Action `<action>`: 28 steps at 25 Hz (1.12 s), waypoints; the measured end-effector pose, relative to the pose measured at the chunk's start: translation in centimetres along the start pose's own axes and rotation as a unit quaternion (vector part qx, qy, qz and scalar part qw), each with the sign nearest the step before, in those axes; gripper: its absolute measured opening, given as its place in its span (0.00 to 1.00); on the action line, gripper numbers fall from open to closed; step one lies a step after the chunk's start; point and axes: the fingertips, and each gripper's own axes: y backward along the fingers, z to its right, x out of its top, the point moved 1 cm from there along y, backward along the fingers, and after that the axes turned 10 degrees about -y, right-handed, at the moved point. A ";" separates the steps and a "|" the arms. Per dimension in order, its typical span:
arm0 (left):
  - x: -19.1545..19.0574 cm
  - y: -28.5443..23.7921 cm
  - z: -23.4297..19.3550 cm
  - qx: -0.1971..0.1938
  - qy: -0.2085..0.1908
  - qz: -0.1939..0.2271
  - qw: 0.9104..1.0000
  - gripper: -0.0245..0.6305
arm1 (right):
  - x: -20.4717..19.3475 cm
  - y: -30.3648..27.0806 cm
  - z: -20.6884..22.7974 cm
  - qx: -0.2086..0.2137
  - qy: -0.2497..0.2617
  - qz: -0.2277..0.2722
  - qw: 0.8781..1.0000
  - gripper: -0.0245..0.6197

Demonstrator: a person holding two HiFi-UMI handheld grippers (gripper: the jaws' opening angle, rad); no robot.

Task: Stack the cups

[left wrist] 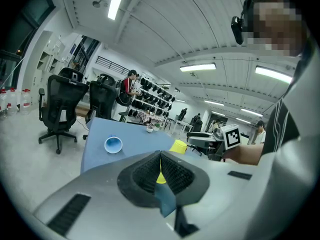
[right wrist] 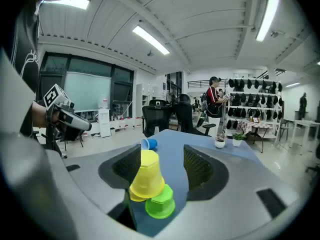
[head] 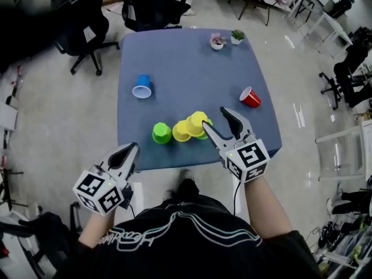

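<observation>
Between the wide-open jaws of the right gripper [head: 214,117], the yellow cups [right wrist: 145,176] lean tilted against a green cup [right wrist: 160,202] near the table's [head: 174,57] front edge. A pad brushing them as it pulls away could, I judge, topple the pile. Neither pad seems to press, so this claw holds nothing, and the left gripper [head: 132,149] hangs off the table edge, closed tight and empty. Beside the pile stands another green cup [head: 161,133], upside down. Farther out the blue cup [head: 142,87] and red cup [head: 250,97] lie on their sides, well apart and unstacked.
</observation>
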 end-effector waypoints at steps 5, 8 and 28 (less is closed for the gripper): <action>1.2 -1.8 0.3 -0.004 -0.007 0.001 1.000 0.07 | 1.0 2.2 4.9 -0.042 -0.002 0.009 0.999 0.45; 2.3 -3.3 0.7 -0.008 -0.013 0.003 1.000 0.07 | 0.7 3.4 8.2 -0.066 -0.005 0.001 0.998 0.45; 7.1 -14.0 1.7 0.005 -0.047 0.000 0.999 0.07 | -10.5 5.1 28.2 -0.127 0.001 -0.157 0.979 0.45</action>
